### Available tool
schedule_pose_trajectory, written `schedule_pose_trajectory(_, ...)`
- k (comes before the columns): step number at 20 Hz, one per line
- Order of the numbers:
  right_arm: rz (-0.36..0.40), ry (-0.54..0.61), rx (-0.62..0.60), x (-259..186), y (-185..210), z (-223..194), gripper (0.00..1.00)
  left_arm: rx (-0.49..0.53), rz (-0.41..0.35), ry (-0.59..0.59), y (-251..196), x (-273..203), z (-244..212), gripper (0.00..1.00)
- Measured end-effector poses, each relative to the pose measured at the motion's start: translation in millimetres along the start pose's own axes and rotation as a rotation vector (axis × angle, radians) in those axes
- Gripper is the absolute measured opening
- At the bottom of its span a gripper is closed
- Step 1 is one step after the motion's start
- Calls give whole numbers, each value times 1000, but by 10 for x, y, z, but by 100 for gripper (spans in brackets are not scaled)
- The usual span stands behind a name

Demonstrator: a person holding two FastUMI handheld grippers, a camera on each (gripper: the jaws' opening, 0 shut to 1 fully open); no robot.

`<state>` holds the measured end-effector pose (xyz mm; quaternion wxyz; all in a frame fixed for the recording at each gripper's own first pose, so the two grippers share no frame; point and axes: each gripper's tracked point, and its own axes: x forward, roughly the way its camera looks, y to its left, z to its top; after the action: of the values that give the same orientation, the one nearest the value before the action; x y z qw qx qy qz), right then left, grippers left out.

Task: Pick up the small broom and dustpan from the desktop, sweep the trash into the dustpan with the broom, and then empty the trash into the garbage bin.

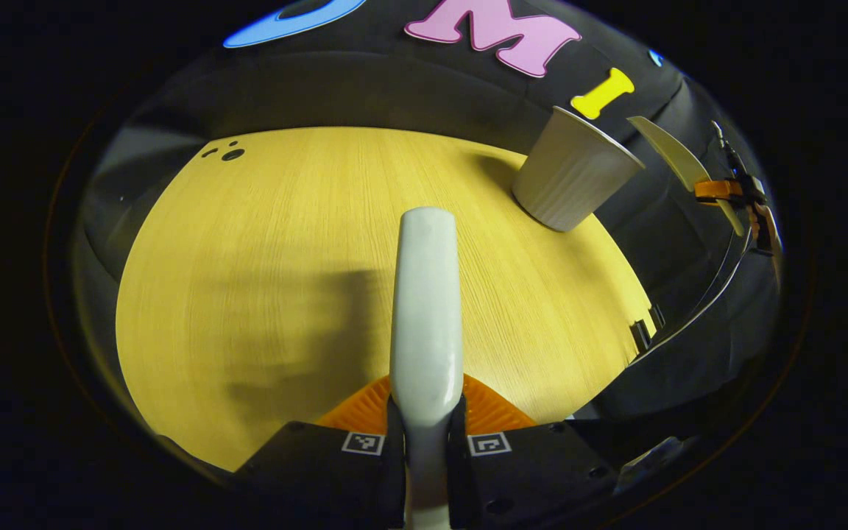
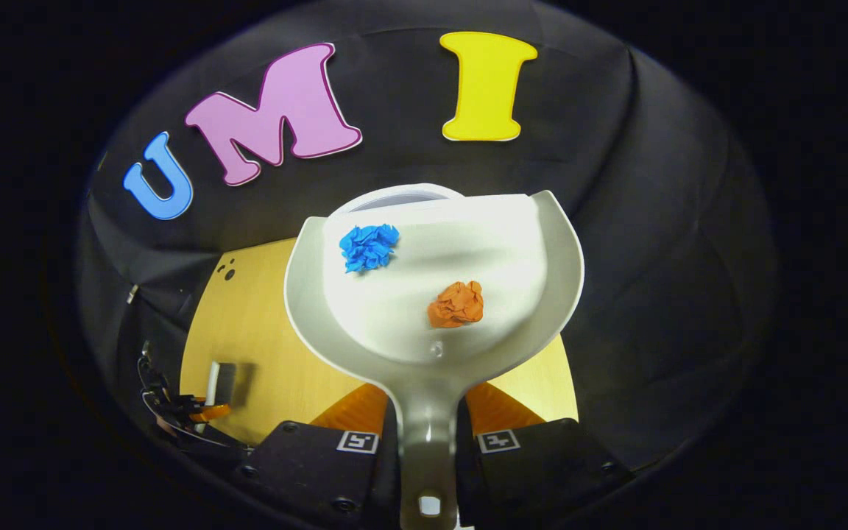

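My right fingers [image 2: 428, 442] pinch the dustpan [image 2: 431, 287] by its handle, and the pan is lifted off the surface [image 2: 262, 346], its mouth toward the booth wall. Two pieces of trash lie inside it: a crumpled blue scrap [image 2: 369, 246] near the far lip and a crumpled orange scrap [image 2: 456, 303] nearer the handle, apart from each other. My left fingers [image 1: 426, 434] pinch the broom [image 1: 426, 309] by its pale handle, which points away over the bare wooden surface [image 1: 262, 258]. In the left gripper view the bin [image 1: 575, 179], a ribbed pale cup, stands at the far edge of the surface, and the dustpan [image 1: 678, 158] shows just beyond it, seen edge-on. I judge the sweeping done and the emptying in hand. To do it well I should keep the pan level or tipped slightly back toward the handle while I carry it, since the blue scrap sits close to the open lip and could roll out early. I would bring the lip right over the bin's mouth before tilting, then tilt slowly so both scraps slide in. The broom should hold back, clear of the bin.
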<state>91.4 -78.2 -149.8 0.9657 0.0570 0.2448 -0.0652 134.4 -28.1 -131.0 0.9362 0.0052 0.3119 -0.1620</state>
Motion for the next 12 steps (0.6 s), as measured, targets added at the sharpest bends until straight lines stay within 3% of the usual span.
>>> schedule_pose_trajectory(5, -26, -3, -33, 23, -42, -16, 34, -83, 26, -40, 117, -134, 57, 25)
schedule_pose_trajectory(9, -98, -10, -116, -3, -86, -10, 34, -151, 29, -66, 212, -206, 51, 25)
schedule_pose_trajectory(10, -113, -15, -137, -36, -96, 14, 29, -159, 34, -69, 245, -227, 55, 25)
schedule_pose_trajectory(12, -149, -29, -170, -38, -126, 46, 34, -165, 37, -72, 263, -261, 50, 25)
